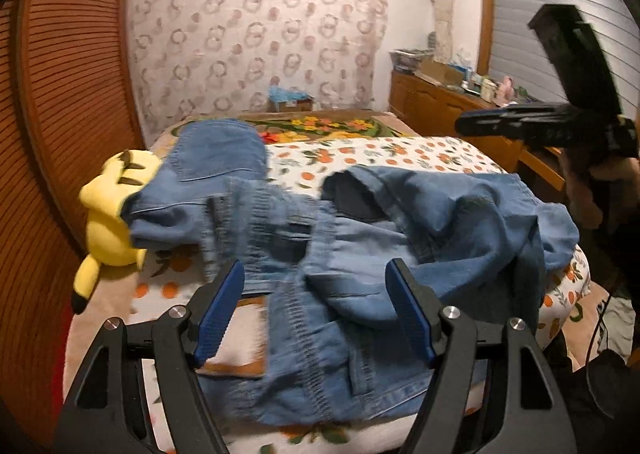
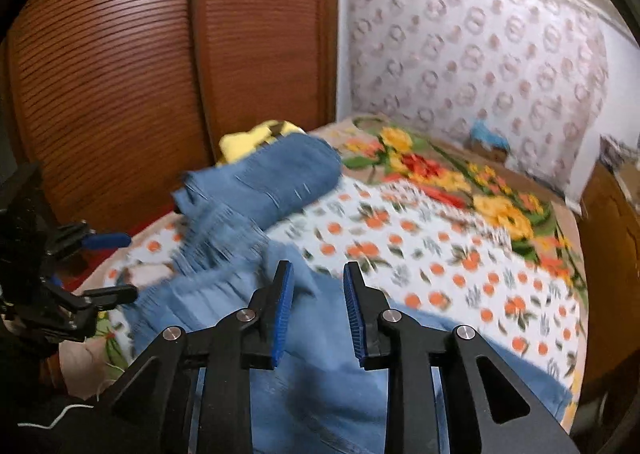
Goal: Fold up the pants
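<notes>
The left hand-held gripper (image 1: 316,304) hangs with jaws spread wide and empty just above the waistband end of the crumpled pants (image 1: 320,254) on the bed (image 1: 400,157). One leg runs ahead and to its left, up against a yellow plush toy (image 1: 108,213); the other bunches to its right. The right hand-held gripper (image 2: 318,306), jaws parted and empty, hovers over that nearer bunched leg, so it looks better placed to straighten it.

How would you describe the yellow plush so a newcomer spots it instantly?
Start at the slatted wooden wardrobe beside the bed. At its foot, on the bed's edge, lies a yellow plush toy with black-tipped ears, partly under one leg of the blue denim pants. It is the only solid yellow, stuffed thing there.
</notes>
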Available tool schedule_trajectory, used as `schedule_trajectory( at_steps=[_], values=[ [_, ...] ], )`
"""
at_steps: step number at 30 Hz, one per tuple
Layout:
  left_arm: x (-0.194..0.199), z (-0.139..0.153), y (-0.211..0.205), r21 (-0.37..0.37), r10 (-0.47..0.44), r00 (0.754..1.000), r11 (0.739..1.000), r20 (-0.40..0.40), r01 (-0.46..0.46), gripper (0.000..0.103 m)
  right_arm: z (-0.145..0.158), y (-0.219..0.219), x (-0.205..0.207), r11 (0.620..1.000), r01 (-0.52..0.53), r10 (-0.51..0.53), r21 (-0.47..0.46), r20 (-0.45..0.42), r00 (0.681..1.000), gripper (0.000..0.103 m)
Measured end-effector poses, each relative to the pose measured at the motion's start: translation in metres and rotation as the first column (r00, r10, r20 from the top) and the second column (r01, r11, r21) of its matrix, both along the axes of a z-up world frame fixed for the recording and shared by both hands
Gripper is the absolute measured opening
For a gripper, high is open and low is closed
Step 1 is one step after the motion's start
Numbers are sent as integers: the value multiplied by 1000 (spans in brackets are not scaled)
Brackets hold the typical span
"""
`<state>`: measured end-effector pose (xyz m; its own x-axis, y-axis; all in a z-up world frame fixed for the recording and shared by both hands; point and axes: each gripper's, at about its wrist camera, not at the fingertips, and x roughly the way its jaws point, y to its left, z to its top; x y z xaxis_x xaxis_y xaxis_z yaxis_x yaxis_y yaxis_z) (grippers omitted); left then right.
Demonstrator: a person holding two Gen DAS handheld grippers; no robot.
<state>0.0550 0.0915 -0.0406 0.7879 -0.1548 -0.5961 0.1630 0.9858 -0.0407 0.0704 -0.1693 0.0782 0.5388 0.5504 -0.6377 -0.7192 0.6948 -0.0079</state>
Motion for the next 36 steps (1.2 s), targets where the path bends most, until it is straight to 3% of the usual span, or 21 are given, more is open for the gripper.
schedule_trajectory(
  at_steps=[4,12,15,21,25,30,36],
  values=[
    [17,-8,-19,0,-71,997,997,-33,71,63,-9,4,5,1000,6,-6,-10,-42,999,27],
    [41,-39,-40,107,-87,986,989,-142,102,63,-31,15,11,999,14,-18,-36,-94,995,27],
    [41,-51,-37,101,-73,983,991,-166,90,63,-31,17,11,999,18,-21,-40,-101,995,27],
    [37,-59,-43,143,-66,988,986,-143,87,62,-24,19,8,1000,6,-9,-30,-95,995,27],
    [34,-57,-40,148,-58,990,986,-127,76,41,-20,19,5,1000,-30,30,6,-89,996,27],
    [33,-53,-27,93,-60,991,993,-117,71,17,-17,40,6,997,-81,81,7,-86,993,36],
    [18,-39,-23,59,-74,996,995,-54,78,7,-35,71,25,995,-83,76,-57,-126,989,39]
  ],
)
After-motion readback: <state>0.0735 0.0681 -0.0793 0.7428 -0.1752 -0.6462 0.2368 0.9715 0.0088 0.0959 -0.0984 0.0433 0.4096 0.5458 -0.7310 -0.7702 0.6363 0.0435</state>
